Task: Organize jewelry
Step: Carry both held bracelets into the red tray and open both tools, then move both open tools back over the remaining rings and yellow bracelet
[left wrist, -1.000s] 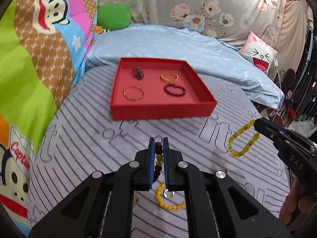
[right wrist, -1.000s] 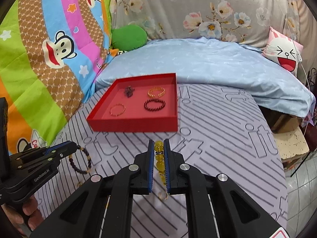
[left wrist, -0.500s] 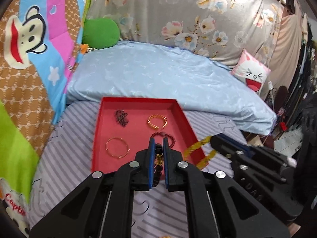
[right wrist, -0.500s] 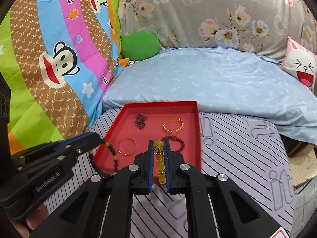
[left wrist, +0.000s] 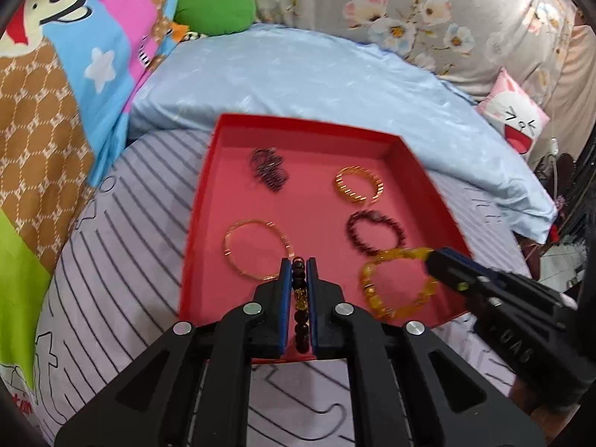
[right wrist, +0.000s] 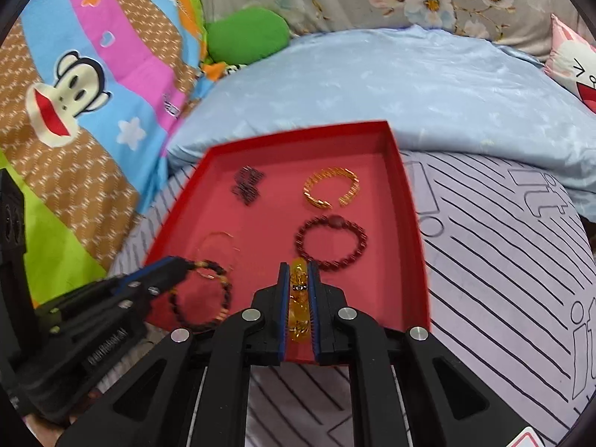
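Note:
A red tray (left wrist: 417, 171) (right wrist: 413, 223) lies on the striped bed cover. In it lie a dark chain (left wrist: 269, 169), a gold cuff (left wrist: 359, 185), a dark red bead bracelet (left wrist: 376, 232) and a thin gold bangle (left wrist: 257, 249). My left gripper (left wrist: 298, 264) is shut on a black bead bracelet (right wrist: 201, 298) and holds it over the tray's near left part. My right gripper (right wrist: 298, 266) is shut on a yellow bead bracelet (left wrist: 396, 285) and holds it over the tray's near right part. The right gripper also shows in the left wrist view (left wrist: 432, 260).
A light blue quilt (left wrist: 316, 74) lies behind the tray. A green cushion (left wrist: 216, 7) and a cartoon blanket (left wrist: 56, 93) are at the left. A pink face pillow (left wrist: 514, 123) is at the right. The grey striped bed cover (right wrist: 503, 260) surrounds the tray.
Both grippers have moved forward with their bracelets, from above the bed cover to over the tray's near half. Both stay shut.

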### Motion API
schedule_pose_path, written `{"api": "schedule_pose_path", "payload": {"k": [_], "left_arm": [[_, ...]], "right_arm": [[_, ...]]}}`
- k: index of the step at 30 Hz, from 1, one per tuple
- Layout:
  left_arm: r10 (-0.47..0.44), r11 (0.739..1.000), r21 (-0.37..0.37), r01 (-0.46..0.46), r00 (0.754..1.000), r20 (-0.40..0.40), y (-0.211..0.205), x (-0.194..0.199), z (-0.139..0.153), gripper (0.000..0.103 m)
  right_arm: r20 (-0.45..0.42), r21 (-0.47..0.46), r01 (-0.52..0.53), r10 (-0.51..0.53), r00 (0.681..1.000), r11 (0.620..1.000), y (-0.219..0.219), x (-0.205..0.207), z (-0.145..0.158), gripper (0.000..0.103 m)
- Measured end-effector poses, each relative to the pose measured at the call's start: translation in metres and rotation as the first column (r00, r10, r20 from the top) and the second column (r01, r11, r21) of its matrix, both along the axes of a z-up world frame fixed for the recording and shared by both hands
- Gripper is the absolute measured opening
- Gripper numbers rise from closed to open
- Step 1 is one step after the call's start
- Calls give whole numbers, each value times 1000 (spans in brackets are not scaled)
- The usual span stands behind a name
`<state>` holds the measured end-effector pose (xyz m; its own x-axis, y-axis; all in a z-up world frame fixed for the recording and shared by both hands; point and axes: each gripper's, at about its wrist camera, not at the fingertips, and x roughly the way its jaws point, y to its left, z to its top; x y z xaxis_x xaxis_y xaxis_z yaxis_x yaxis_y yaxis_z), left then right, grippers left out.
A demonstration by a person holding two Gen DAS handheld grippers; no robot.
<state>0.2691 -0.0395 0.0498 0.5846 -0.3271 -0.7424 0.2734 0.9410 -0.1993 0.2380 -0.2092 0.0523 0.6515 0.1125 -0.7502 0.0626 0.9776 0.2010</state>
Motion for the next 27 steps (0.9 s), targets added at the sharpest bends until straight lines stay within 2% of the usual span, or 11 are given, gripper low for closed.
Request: {"api": "schedule_pose_path", "payload": {"k": [5,6,7,11,14,16,20,27], "left_arm": [[58,994,94,-59,998,12,8,0,-11,9],[74,989,124,-76,997,22,8,-2,-13,13],[88,985,145,-91,996,31,8,-2,-15,23],[93,978,186,-100,995,47,6,-8,-19,26],[80,974,208,-95,994,79,2,-18,-15,34],[83,966,234,-108,990,114,-2,-25,-11,49],[60,963,252,-98,986,153,-6,-39,-4,50],[73,965,239,-107,987,146,1,-54,2,50]], "right_arm": [[-1,-59,15,-15,1000,998,-2,-6,-10,11],[1,-75,16,-16,1000,997,-2,-7,-11,14],[4,-86,15,-14,1000,996,-1,-8,-12,16],[31,-119,10,-6,999,993,5,-21,-10,27],[49,-136,5,2,999,991,8,-30,-8,30],[53,-131,3,4,999,991,9,-35,-6,31],[57,-113,2,5,998,994,8,-42,-1,31],[69,-108,-2,9,998,994,12,-67,5,31]]}}
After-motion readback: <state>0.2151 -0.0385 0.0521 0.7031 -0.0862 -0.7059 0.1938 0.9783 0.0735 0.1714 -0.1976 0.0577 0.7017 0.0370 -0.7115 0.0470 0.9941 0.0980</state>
